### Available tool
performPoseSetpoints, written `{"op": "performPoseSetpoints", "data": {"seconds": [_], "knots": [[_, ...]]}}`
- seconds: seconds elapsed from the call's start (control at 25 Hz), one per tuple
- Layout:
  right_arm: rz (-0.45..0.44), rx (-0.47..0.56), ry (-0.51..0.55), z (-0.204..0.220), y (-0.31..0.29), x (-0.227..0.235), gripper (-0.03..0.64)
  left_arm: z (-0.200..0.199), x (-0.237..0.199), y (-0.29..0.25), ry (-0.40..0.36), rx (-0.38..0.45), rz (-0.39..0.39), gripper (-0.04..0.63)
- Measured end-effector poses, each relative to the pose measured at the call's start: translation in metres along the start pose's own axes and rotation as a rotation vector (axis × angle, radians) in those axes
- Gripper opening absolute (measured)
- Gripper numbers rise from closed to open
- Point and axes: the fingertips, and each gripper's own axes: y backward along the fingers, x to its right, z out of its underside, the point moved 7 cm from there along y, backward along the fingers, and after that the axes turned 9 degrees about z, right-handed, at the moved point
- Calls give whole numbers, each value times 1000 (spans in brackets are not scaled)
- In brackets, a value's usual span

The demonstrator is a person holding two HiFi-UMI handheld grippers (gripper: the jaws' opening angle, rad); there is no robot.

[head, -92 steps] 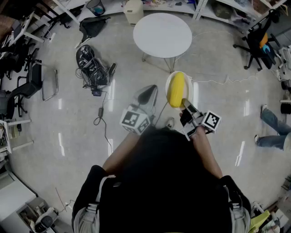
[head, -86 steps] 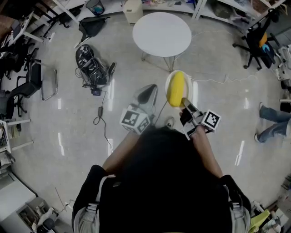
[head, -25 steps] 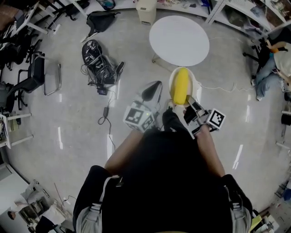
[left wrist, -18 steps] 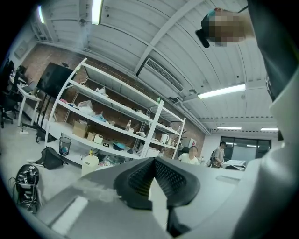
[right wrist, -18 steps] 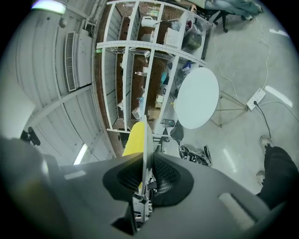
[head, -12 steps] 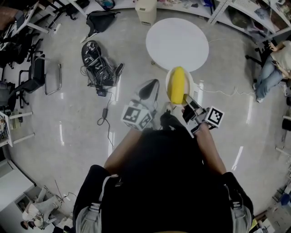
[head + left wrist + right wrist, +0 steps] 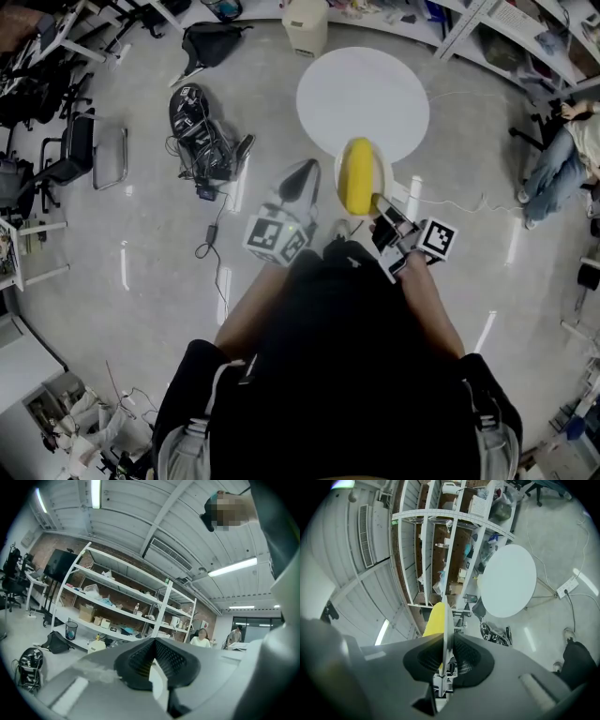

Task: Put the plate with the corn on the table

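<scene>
A white plate (image 7: 344,178) carrying a yellow corn cob (image 7: 357,175) hangs in the air, and its far rim overlaps the near edge of the round white table (image 7: 363,92) in the head view. My right gripper (image 7: 381,211) is shut on the plate's near rim. In the right gripper view the plate (image 7: 448,620) shows edge-on between the pads of the right gripper (image 7: 446,641), with the corn (image 7: 435,618) to its left and the table (image 7: 506,581) ahead. My left gripper (image 7: 300,184) is held beside the plate, apart from it. Its pads (image 7: 174,660) meet at the tips around nothing.
A black bag with tangled cables (image 7: 199,127) lies on the floor left of the table. A metal chair (image 7: 89,155) stands further left, and a beige bin (image 7: 306,15) behind the table. A seated person (image 7: 561,155) is at the right. A white cable (image 7: 469,202) runs across the floor.
The table has drawn closer to me and to both grippers. The plate, which hung short of the table, now overlaps its near edge. The grip on the plate is unchanged.
</scene>
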Motion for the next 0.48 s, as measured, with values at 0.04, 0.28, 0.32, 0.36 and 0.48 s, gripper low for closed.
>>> {"op": "performPoseSetpoints", "data": {"seconds": [0.04,0.28,0.32,0.36,0.48], "knots": [[-2,-9,3,-4,-2,0,46,-1,-1,-3,-1,4,-6,6],[-14,-56,16,-20,-17,3,46,-4,-9,-9,-5,16,-43,6],[-18,-62,23,-21,-19,4,46,-3,-10,-8,-3,17,-48,6],[-21,-68,25,-20,-20,5,46,-2,-10,-6,-3,17,-53,6],[-19,-79,10,-23,-25,5,46,-3,-13,-4,-6,15,-64,6]]}}
